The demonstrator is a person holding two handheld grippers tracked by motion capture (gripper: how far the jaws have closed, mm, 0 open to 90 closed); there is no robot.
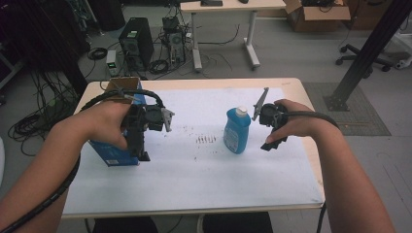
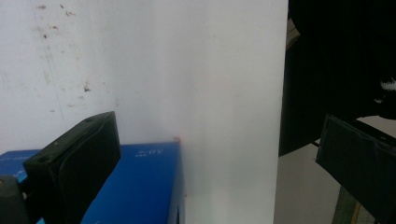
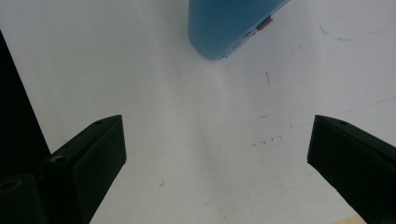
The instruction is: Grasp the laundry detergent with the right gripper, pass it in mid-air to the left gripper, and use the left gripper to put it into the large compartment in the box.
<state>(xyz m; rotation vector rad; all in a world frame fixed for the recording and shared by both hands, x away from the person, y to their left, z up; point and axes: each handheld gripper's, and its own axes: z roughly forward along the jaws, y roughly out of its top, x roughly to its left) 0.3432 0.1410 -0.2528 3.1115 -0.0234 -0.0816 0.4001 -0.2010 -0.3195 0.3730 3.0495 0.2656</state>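
Blue bottle [image 1: 237, 130] stands upright just left of our wide-open, empty right gripper [image 1: 268, 130]. Our left gripper [image 1: 141, 141], also spread and empty, hangs by the blue box [image 1: 114, 155].

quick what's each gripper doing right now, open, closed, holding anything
Left gripper: open, jaws wide apart, holding nothing; one jaw is over the blue box.
Right gripper: open, holding nothing; the blue bottle lies ahead, outside the jaws.
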